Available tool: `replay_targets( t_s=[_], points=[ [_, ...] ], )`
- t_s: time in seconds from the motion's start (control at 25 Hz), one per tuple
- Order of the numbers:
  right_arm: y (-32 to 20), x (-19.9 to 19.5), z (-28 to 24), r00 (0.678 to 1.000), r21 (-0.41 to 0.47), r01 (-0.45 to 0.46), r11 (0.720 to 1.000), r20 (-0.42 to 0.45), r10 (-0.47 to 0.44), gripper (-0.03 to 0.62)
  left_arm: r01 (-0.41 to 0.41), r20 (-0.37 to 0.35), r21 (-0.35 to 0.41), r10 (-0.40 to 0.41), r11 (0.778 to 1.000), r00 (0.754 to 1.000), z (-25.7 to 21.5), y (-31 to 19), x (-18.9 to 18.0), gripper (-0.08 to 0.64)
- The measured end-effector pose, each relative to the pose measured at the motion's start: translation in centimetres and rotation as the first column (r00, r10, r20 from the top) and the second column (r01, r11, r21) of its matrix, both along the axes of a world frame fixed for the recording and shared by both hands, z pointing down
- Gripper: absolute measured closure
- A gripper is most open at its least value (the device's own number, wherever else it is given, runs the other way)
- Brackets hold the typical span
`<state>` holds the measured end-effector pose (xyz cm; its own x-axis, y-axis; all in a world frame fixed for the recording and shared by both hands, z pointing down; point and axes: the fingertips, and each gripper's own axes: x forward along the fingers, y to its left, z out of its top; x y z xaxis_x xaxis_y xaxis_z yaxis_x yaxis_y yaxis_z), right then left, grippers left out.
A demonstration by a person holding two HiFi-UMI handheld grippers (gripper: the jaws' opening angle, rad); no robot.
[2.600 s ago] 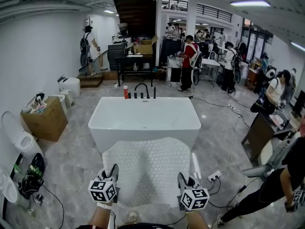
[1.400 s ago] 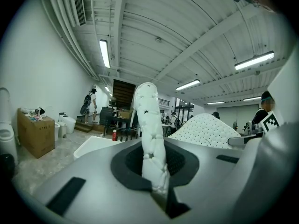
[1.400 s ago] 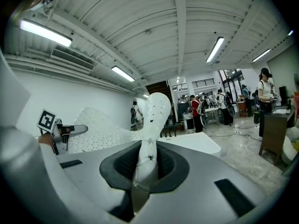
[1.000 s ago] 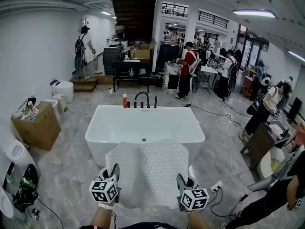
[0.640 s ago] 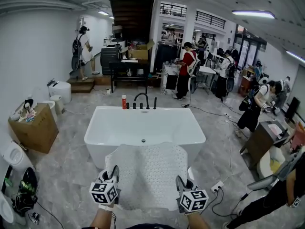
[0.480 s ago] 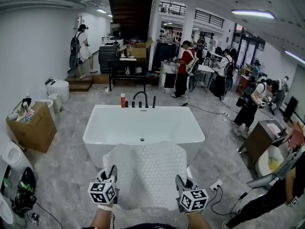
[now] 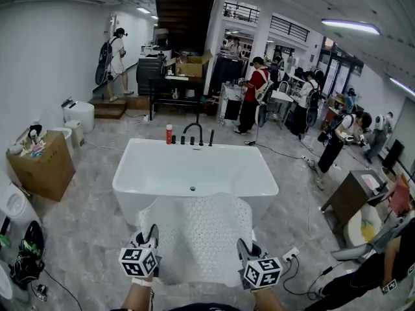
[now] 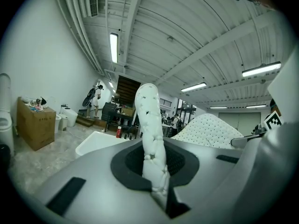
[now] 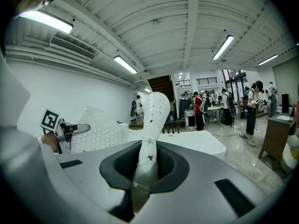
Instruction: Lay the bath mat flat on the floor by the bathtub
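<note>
A white perforated bath mat (image 7: 196,235) hangs stretched in the air in front of the white bathtub (image 7: 194,173), its far edge reaching the tub's near wall. My left gripper (image 7: 153,235) is shut on the mat's near left edge, which stands up as a white fold (image 8: 152,143) between the jaws. My right gripper (image 7: 241,248) is shut on the near right edge, seen as a pinched fold (image 9: 150,134). The left gripper (image 9: 65,129) and the domed mat (image 9: 103,129) show from the right gripper view.
A cardboard box (image 7: 39,164) and toilets (image 7: 78,114) stand along the left wall. A power strip and cables (image 7: 290,254) lie on the marble floor to the right. A brown stand (image 7: 347,203) is at right. Several people stand beyond the tub.
Both grippers keep their hold on the mat. The view has drifted, with the tub and the mat's far edge sitting slightly closer and lower than a second ago.
</note>
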<state>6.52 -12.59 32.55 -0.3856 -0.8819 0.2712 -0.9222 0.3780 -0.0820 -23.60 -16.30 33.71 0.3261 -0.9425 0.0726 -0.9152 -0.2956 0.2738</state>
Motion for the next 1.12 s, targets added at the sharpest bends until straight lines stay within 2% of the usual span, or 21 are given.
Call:
replay_targets(
  t_s=[0.44, 0.76, 1.12],
  points=[
    [-0.4, -1.7, -0.2, 0.999, -0.012, 0.031, 0.999, -0.025, -0.031, 0.543, 0.022, -0.023, -0.001, -0.022, 1.000, 0.999, 0.1, 0.5, -1.6, 0.525],
    [-1.0, -2.4, 0.1, 0.999, -0.013, 0.039, 0.999, -0.006, -0.039, 0.543, 0.042, 0.003, 0.002, -0.042, 0.999, 0.999, -0.5, 0.1, -3.2, 0.525],
    [-1.7, -0.2, 0.5, 1.000, -0.020, -0.002, 1.000, 0.008, 0.002, 0.543, 0.013, 0.003, -0.016, -0.013, 1.000, 1.000, 0.2, -1.8, -1.3, 0.525]
  ],
)
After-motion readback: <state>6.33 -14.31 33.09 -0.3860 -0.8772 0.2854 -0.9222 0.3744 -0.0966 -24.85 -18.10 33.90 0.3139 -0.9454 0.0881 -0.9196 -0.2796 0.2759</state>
